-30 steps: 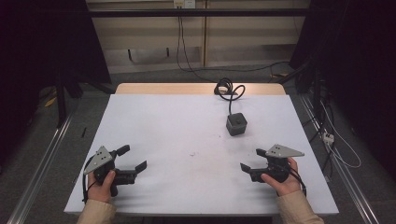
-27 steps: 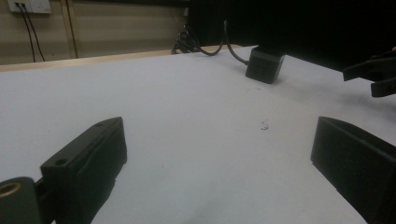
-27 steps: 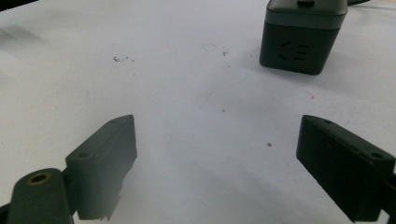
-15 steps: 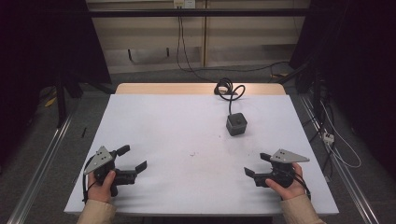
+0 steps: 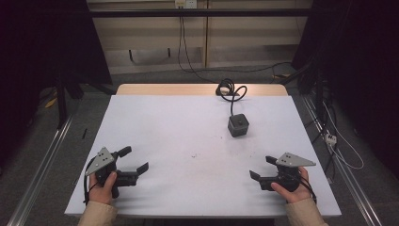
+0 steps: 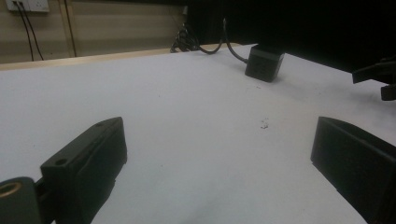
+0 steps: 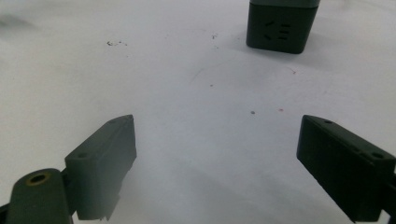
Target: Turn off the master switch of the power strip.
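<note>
Black socket cube [image 5: 238, 125] sits well beyond both grippers' spread fingers [image 5: 258, 175].

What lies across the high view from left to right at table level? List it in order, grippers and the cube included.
Left gripper, fingers open, held in the person's left hand → dark cube socket with its coiled cable farther back → right gripper, fingers open, held in the right hand. All are over the white table.
</note>
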A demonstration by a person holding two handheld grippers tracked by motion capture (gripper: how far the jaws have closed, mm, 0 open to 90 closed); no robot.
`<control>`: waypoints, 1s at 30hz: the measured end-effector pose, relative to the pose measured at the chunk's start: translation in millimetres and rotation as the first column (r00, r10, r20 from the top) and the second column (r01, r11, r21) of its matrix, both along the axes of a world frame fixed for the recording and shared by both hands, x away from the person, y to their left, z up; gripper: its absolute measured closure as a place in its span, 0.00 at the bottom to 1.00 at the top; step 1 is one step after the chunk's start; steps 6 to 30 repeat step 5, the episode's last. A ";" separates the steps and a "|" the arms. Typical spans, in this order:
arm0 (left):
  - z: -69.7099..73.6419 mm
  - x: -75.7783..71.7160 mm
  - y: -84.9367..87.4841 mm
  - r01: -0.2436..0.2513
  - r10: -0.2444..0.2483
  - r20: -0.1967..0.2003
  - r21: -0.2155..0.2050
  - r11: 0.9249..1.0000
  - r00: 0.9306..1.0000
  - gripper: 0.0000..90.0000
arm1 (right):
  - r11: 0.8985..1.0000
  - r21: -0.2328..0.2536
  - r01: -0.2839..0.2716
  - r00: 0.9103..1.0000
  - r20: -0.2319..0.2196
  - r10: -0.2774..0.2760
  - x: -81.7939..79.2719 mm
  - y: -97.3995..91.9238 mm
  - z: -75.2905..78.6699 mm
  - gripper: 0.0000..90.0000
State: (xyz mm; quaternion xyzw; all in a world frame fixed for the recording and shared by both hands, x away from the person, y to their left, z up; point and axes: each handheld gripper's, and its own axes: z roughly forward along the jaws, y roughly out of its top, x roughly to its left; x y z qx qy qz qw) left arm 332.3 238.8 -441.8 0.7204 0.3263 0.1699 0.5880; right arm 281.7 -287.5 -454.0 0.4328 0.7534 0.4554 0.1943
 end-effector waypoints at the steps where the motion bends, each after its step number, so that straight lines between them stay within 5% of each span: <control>1: -0.1 0.4 -0.3 0.002 -0.002 0.001 0.001 1.000 1.000 0.04 | 1.000 0.004 0.005 1.000 0.003 -0.005 0.0 -0.7 -0.4 0.13; 30: -1.0 1.5 -2.4 0.007 -0.007 -0.006 0.012 1.000 1.000 0.04 | 1.000 -0.001 0.013 1.000 0.004 -0.013 -0.4 -3.0 -1.5 0.13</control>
